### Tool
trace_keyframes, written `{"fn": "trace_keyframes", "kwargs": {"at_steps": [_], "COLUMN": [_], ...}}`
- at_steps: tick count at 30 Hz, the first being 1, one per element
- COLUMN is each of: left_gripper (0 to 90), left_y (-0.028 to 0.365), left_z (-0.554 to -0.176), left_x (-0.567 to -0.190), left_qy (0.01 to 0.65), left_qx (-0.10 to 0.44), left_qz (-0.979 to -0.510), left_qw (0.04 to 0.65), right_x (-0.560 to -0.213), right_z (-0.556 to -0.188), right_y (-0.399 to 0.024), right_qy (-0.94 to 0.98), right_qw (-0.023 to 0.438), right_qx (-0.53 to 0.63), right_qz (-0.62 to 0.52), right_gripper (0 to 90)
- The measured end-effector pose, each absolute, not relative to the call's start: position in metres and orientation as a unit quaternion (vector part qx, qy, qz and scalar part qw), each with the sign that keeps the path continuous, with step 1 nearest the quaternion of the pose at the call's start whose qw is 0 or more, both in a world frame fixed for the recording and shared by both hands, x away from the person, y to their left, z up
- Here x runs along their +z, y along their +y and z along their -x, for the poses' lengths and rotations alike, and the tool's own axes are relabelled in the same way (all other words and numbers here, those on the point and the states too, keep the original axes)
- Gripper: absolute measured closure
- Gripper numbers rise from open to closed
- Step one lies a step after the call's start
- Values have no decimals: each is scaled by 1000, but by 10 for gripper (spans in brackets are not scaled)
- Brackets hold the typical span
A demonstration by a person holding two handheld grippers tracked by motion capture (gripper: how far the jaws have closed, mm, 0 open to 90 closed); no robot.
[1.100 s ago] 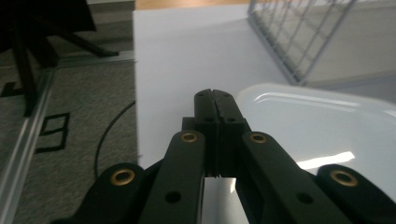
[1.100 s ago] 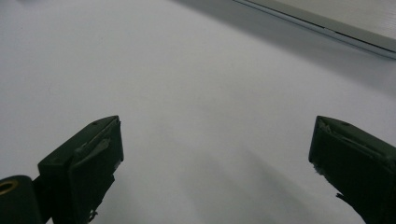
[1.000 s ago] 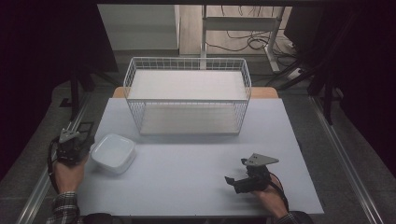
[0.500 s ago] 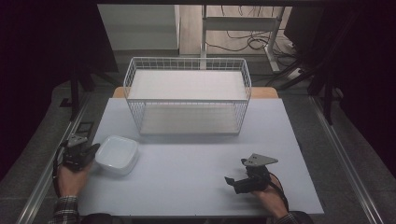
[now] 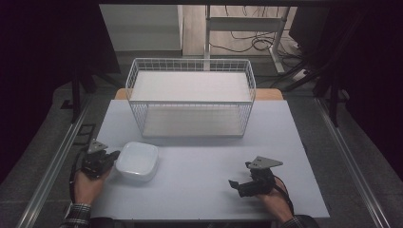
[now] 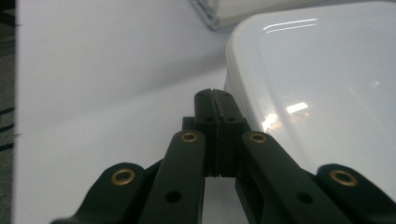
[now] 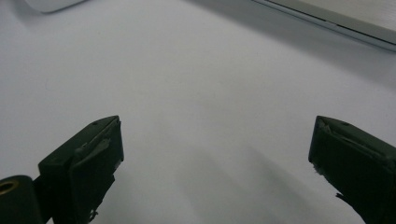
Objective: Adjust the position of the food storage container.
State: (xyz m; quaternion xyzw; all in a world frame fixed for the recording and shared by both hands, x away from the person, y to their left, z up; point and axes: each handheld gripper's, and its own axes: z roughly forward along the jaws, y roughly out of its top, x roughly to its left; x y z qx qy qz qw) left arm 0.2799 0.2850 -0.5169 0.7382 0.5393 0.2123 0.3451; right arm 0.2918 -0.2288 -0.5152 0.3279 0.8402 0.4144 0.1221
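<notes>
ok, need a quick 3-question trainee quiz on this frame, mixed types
1. True or false: the left gripper has its jaws shut with nothing between them.
2. Which thing sits right beside the left gripper's tips? A) wire basket B) white bowl C) cable
3. Fill in: the right gripper rests on the table with its jaws ____.

Key:
1. True; the left gripper view shows the pads pressed together.
2. B, the white bowl; the wire basket stands farther back.
3. Open, nothing between them.
</notes>
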Motion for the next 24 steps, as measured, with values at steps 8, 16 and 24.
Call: {"fn": "trace_keyframes", "kwargs": {"at_steps": [8,16,24], "left_gripper": [900,900,900], "left_y": [258,237,213], "left_z": [-277,-275,-273], "left_x": [-514,-512,-513], "left_qy": [515,495,474], "left_qx": [194,182,159], "left_qz": [-756,-771,-790], "left_qw": [355,356,354], "right_x": [-515,-512,-503], "right_z": [-292,-292,-293], "right_y": [-227,-212,-198], "right_qy": [837,842,860], "right_qw": [129,93,91], "right_qx": [412,407,397], "right_qz": [-335,-341,-307], "right_gripper": [3,27,481]}}
